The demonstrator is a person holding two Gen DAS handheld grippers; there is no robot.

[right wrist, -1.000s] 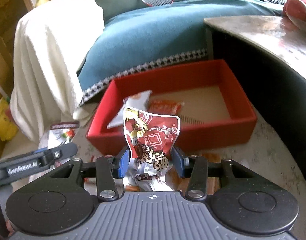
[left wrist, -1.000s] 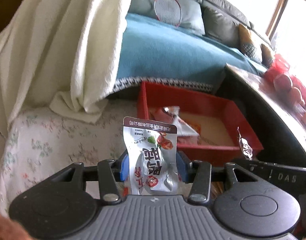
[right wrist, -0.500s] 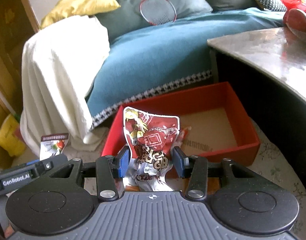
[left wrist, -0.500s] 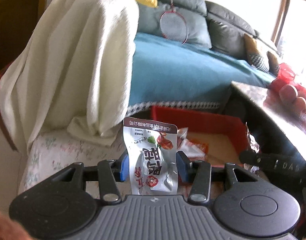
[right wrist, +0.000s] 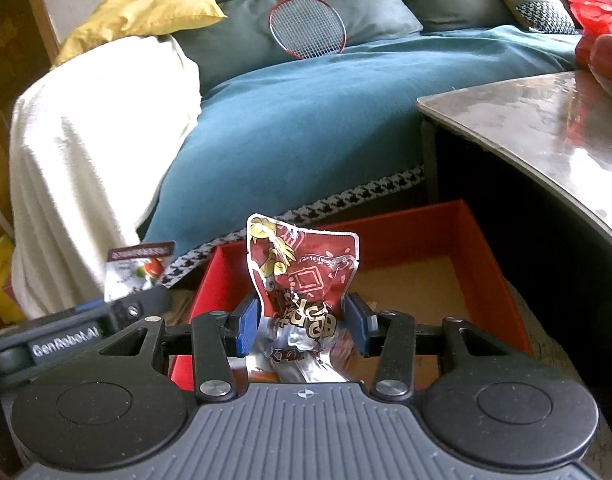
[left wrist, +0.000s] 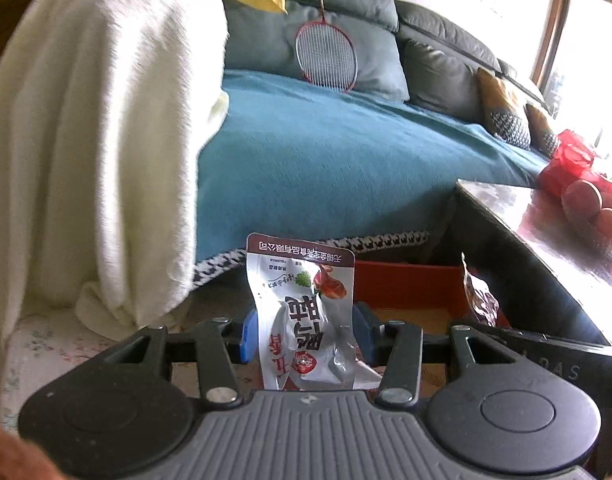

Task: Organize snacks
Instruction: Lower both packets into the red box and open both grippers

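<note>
My left gripper [left wrist: 304,332] is clamped on a silver snack packet [left wrist: 302,316], held upright. My right gripper [right wrist: 304,322] is clamped on a dark red snack packet [right wrist: 302,280], above the red box [right wrist: 486,280] beside the sofa [right wrist: 306,128].

The box [right wrist: 486,248] is red, the throw [right wrist: 306,120] teal with a houndstooth hem, the blanket [left wrist: 98,140] cream, one packet [left wrist: 302,312] silver, the other [right wrist: 302,280] dark red.
</note>
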